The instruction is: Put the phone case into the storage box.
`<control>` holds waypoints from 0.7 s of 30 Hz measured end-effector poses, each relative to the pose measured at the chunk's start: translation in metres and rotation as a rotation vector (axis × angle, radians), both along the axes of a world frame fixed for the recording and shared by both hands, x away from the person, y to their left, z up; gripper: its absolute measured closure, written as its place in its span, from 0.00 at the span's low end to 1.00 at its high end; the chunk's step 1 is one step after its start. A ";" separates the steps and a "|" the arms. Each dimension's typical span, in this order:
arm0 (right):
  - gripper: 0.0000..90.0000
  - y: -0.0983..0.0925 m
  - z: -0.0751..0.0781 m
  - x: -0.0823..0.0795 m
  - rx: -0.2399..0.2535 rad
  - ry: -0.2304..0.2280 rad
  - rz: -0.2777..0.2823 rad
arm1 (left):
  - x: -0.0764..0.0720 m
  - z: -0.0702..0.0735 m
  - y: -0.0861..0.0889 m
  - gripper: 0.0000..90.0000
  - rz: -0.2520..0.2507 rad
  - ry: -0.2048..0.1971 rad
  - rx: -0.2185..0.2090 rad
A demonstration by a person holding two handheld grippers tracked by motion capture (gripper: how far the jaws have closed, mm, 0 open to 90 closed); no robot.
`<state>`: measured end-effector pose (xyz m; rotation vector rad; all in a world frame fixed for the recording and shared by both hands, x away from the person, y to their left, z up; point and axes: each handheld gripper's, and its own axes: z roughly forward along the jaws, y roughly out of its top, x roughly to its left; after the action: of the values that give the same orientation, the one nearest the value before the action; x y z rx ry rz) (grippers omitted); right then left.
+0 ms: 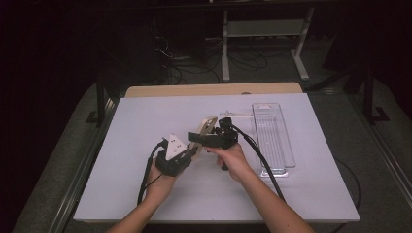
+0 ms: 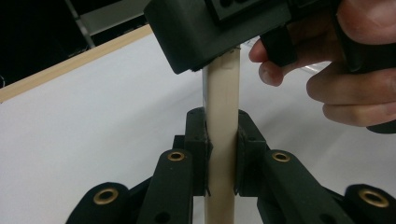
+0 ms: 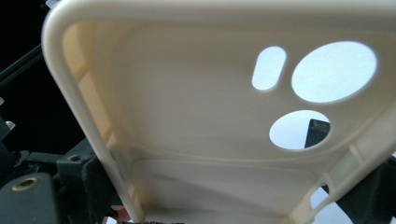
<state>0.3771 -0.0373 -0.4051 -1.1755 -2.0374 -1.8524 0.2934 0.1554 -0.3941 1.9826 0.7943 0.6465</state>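
Open white table point(image 1: 145, 189) lies left of and before the left gripper point(image 1: 187, 154); right of the right gripper point(image 1: 204, 138), a clear tray point(image 1: 272, 141) blocks passage.

1. My left gripper point(image 1: 190, 149): black body, grey three-cornered plate on top, black cable behind.
2. Its jaws: black w/ brass-ringed screw holes.
3. My right gripper point(image 1: 194, 137): black, thick black cable.
4. Forearms bare, no sleeves.

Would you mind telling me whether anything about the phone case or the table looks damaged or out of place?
Nothing stands out. The cream phone case looks intact, held in the air between the left gripper and right gripper. The clear tray lies straight on the table.
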 end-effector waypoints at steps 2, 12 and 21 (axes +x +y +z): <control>0.10 0.000 0.000 0.000 -0.001 0.001 -0.002 | 0.000 0.000 0.000 0.85 -0.005 0.002 0.001; 0.10 0.000 -0.001 0.000 -0.023 -0.011 -0.011 | 0.004 0.001 0.004 0.62 -0.037 0.045 0.022; 0.10 -0.002 0.000 0.000 -0.042 -0.018 -0.017 | 0.009 -0.001 0.011 0.47 -0.093 0.117 0.034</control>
<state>0.3772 -0.0389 -0.4056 -1.1940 -2.0920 -1.8430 0.3025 0.1669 -0.3951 2.0901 0.7603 0.4964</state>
